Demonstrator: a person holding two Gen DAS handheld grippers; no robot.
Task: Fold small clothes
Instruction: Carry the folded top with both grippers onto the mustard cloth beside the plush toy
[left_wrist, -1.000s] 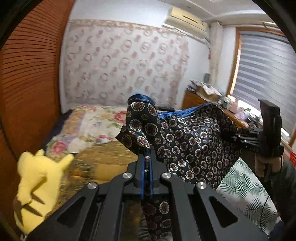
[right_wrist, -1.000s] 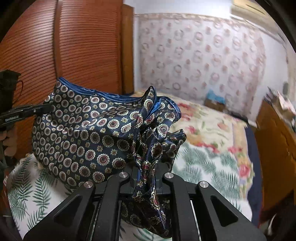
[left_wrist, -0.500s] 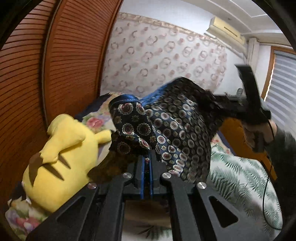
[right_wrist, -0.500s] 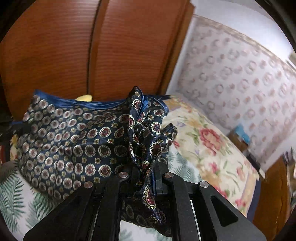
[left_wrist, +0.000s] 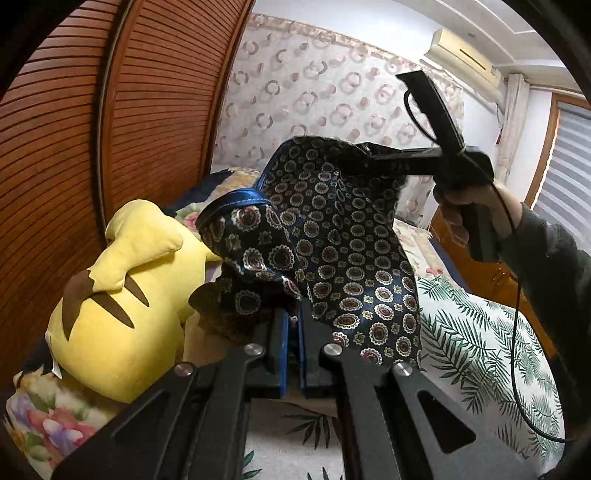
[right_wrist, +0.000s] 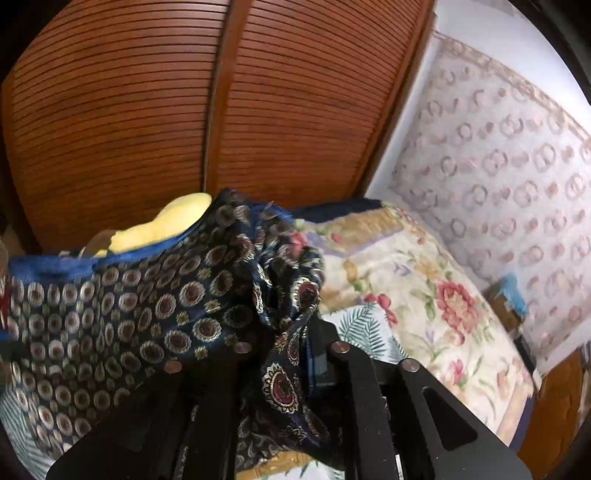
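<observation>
Left wrist view, left to right. Slatted wooden doors fill the left edge. Below them a yellow plush lies on the bed, its brown markings facing the camera. At centre the left claw is closed tight on a bunched corner of the cloth, a dark blue fabric with round medallions and a blue hem. The cloth rises from this claw and spans up and to the right, off the bed, to the right claw, which meets its far upper edge. A hand in a dark sleeve holds that claw's handle, with a black cable hanging from it. Under the cloth the bed shows a leaf-print cover. Behind stands a wall with ring-pattern paper; an air conditioner sits high at the right, and window blinds close the right edge.

Right wrist view, left to right. The cloth stretches from the left edge toward the centre, its blue hem on top, with the plush showing just behind it. The right claw has its jaws opening, narrow at this moment, with a crumpled fold of the cloth between them and draped over the left finger. Whether the pads press the fabric cannot be told through the blur. To the right lie the floral bedspread and the papered wall.
</observation>
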